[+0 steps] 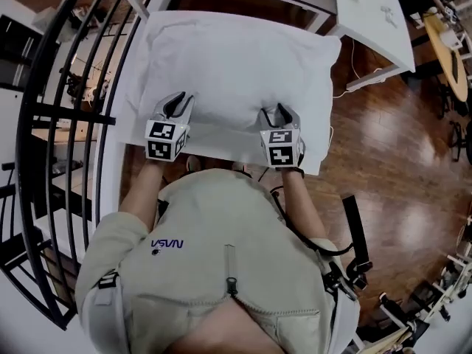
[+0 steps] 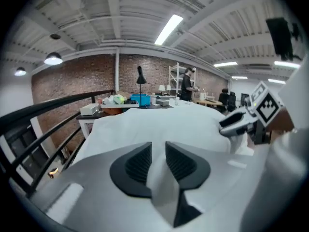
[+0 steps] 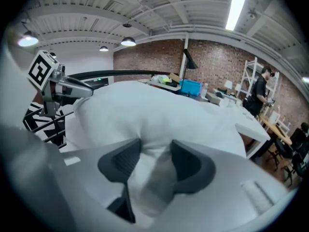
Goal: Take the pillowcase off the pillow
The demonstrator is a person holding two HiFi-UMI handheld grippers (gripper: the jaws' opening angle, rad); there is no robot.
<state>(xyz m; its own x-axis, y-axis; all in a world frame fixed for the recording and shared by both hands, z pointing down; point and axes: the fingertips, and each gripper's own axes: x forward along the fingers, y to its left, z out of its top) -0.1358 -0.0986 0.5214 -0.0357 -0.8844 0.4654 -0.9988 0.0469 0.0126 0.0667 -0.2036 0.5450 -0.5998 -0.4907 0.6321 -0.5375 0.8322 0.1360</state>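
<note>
Pinching near edge: left gripper (image 2: 157,146) jaws clamp a pillowcase (image 2: 159,122) fold, right gripper (image 3: 155,144) jaws squeeze pillow (image 3: 159,112) bulk. Suggest regripping right on cloth only, then peeling evenly.

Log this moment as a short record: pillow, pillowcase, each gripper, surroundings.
pillow: white, lying flat on the white table, not yet out of its case
pillowcase: white, still on; flat near edge toward the person
left gripper: jaws narrow, pinching a thin fold of pillowcase at the near edge
right gripper: jaws wide, clamped on a thick bulge of the pillow, case included
surroundings: black railing at left, wood floor at right
</note>
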